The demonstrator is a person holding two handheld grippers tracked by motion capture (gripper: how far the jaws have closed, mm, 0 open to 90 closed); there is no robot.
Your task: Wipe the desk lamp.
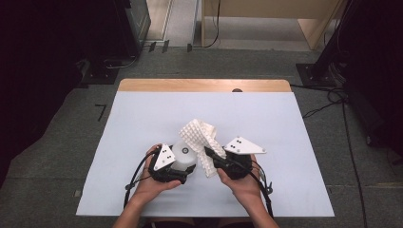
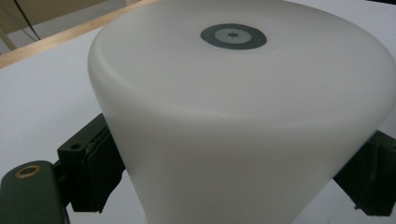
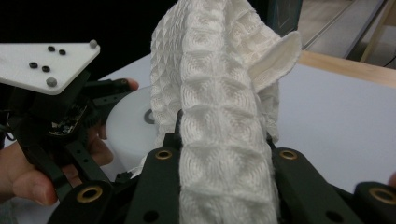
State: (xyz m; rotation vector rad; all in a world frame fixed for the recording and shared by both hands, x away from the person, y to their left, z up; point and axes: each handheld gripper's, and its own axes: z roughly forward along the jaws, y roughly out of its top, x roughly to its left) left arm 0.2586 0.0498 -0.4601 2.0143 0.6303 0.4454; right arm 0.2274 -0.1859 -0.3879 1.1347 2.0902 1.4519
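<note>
Two grippers met mid-table (image 1: 142, 118): left gripper (image 1: 186, 169) clamped the upturned white cup (image 1: 182, 153); right gripper (image 1: 207, 153) pinched the cloth (image 1: 199, 135), which rose upright beside it.

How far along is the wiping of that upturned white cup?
Done: the left tool clamps the upturned white cup, and the right tool grips the waffle cloth. In hand: the cloth is held up beside the cup. Left: bringing the cloth onto the cup; in the right gripper view I cannot tell if they touch.
</note>
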